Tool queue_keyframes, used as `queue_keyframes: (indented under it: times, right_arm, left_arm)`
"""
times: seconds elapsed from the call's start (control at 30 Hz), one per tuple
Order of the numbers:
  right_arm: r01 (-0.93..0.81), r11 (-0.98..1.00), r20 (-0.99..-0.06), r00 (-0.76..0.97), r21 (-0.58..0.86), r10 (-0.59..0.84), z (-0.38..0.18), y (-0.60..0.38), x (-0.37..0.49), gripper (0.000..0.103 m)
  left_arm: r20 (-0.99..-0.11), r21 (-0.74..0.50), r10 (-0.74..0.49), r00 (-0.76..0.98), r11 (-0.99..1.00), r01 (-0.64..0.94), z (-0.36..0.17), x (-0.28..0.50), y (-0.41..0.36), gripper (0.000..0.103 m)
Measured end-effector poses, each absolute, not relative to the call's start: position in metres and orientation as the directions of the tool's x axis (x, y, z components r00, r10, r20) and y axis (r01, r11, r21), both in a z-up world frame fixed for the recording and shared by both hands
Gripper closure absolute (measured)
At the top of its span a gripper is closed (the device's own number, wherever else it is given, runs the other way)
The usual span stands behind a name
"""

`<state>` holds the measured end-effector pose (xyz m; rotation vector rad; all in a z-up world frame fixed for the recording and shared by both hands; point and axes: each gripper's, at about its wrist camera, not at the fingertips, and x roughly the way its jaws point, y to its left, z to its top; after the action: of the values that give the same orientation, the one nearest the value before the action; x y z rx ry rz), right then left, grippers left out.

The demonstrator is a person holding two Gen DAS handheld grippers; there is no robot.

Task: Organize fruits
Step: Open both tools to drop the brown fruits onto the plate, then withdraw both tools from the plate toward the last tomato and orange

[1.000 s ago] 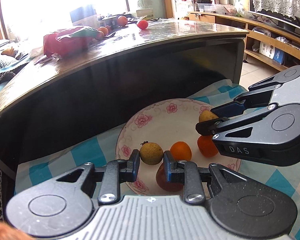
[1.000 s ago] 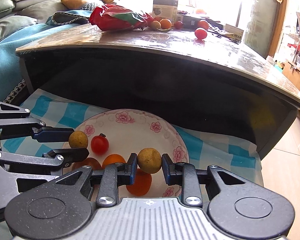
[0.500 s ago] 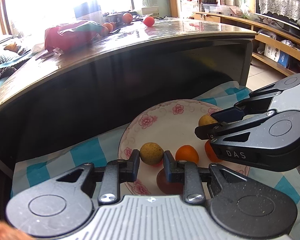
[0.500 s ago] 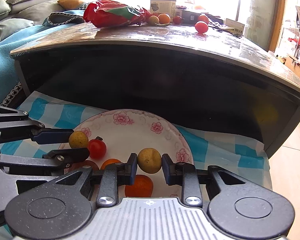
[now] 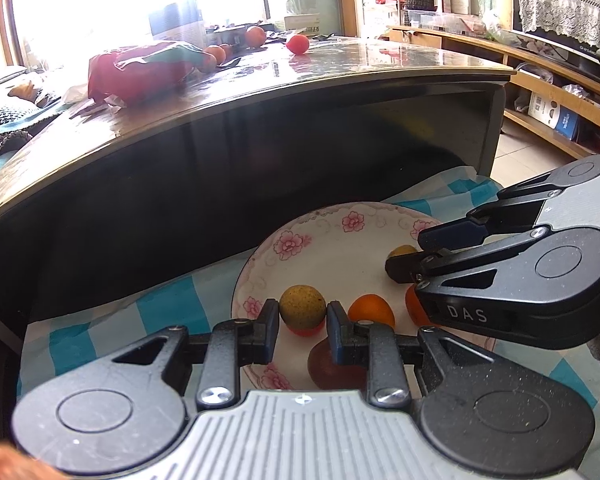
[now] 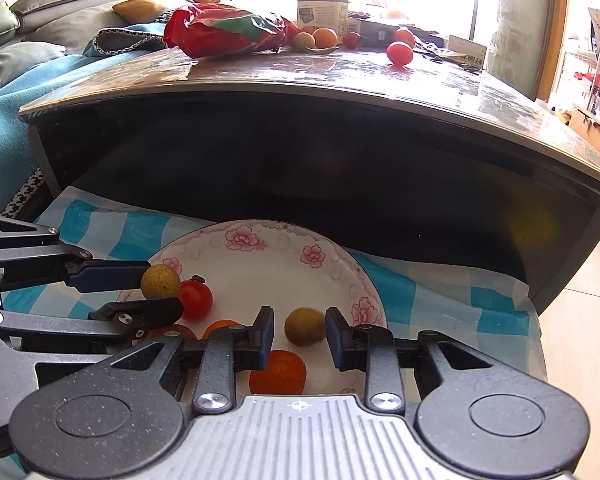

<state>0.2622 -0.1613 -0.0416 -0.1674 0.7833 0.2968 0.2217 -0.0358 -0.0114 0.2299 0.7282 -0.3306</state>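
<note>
— Over the floral plate, both grippers carry yellow-brown fruits: the left gripper pinches one.

— And the right gripper?

— Parted, its fruit released between the fingers. Next, I'd guess, the left lets go too.

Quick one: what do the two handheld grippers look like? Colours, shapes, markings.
Both match: left gripper and right gripper have ribbed grey bodies, speckled black rounded linkage arms with silver screws, and dark blue finger pads. The right one's side reads "DAS". No cables or sleeves visible.
</note>
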Motion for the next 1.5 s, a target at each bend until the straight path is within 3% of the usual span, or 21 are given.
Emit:
queue_keyframes:
  times: [0.93,1.5]
  right_arm:
    - [-0.287,0.958,-0.696,0.686,0.007,0.211,-0.029,-0.175,0.258,0.073]
    - [-0.341,0.939,-0.693,0.688,-0.045,0.217,-0.001,-0.156,0.208,0.074]
  left_arm:
    - [-0.663,0.102,-0.205,0.720,0.928,0.357,0.005,0.206,-0.023,0.067]
    - [-0.663,0.088,-0.223,0.715,0.925,0.370,0.026,0.165,-0.008,0.066]
